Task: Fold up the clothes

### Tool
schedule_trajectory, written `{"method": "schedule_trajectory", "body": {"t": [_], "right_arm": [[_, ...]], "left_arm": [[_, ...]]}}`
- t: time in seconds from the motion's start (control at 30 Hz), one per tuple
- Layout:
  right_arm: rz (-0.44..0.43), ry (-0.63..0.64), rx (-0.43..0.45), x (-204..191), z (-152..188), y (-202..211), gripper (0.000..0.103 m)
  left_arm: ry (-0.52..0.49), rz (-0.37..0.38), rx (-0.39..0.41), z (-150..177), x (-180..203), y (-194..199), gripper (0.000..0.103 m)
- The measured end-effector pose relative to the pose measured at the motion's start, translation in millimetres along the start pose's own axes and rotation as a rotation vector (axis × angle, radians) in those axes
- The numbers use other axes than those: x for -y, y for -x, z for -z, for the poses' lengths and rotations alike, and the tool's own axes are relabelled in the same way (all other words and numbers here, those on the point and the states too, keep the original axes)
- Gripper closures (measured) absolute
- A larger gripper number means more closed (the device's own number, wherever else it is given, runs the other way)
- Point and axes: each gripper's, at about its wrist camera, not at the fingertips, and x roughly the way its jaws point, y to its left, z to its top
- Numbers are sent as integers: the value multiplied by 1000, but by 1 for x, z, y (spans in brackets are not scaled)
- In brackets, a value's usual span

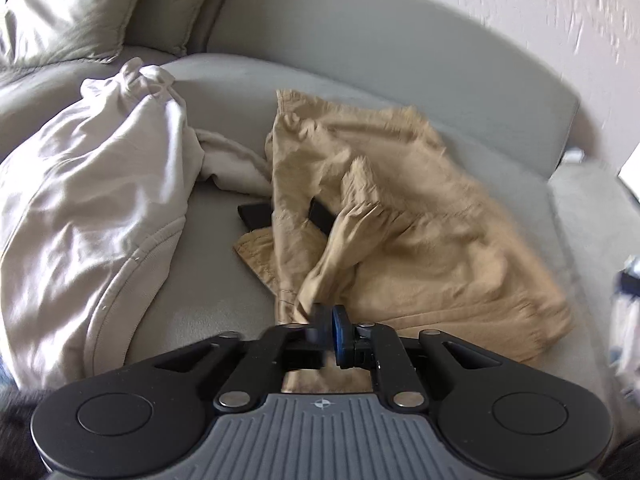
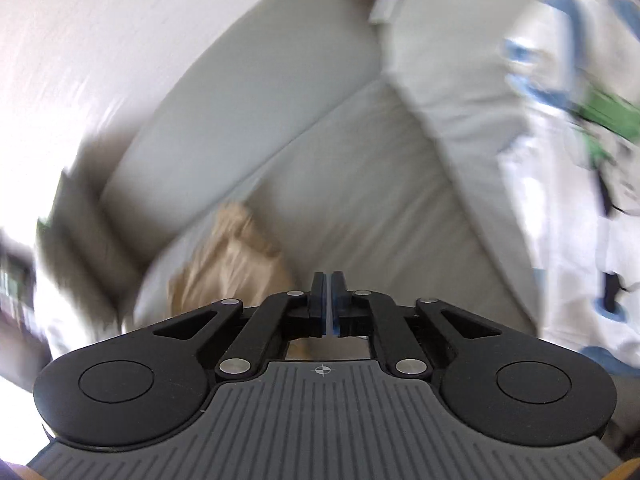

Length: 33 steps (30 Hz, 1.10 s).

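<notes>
Grey sofa (image 1: 248, 120) fills both views. Tan shorts (image 1: 400, 216) lie crumpled mid-frame; the left gripper (image 1: 325, 316) pinches a fold near its tips. The right gripper (image 2: 328, 280), blurred, seems closed on nothing. Risk: one-sided pulling could drag the shorts askew or slip the fold free.

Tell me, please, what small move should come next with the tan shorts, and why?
Probably bring the right gripper, shut and empty, back to the tan shorts for a free edge: the left gripper pinches one bunched fold, and they lie crumpled on the sofa.
</notes>
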Motion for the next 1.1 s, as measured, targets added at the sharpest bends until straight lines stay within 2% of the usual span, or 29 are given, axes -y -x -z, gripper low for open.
{"method": "schedule_trajectory", "body": {"t": [0.03,0.13,0.2,0.27,0.33,0.5,0.6,0.63,0.73,0.87,0.9,0.97,1.0,1.1], "right_arm": [[-18,48,-10,-11,5,-2,94],[-67,147,-36,-41,15,-13,83],[-78,228,-45,-59,19,-20,83],[-89,288,-61,-76,24,-28,83],[-110,324,-79,-92,25,-43,83],[-104,453,-106,-134,25,-89,83],[-53,568,-121,-150,35,-122,83],[-19,623,-133,-153,42,-135,83],[93,755,-193,-149,63,-170,93],[115,693,-212,-151,54,-168,94],[92,664,-217,-152,46,-160,93],[40,599,-221,-154,31,-143,80],[3,554,-206,-152,21,-128,79],[-39,485,-187,-154,-3,-89,64]], "left_arm": [[-3,12,25,-1,3,9,84],[-66,57,132,-8,15,33,84],[-111,98,171,-16,25,36,84],[-174,107,173,-27,37,22,84],[-226,84,173,-40,44,-1,84],[-259,7,76,-69,42,-75,90],[-260,-6,3,-66,31,-110,91],[-260,-2,0,-66,29,-113,91],[-249,10,-21,-69,25,-122,91],[-236,26,-49,-81,22,-114,90],[-213,24,-53,-85,22,-106,87],[-130,26,-51,-92,12,-79,59],[-88,21,-42,-94,6,-65,43],[-14,25,8,-106,-4,-29,38]]}}
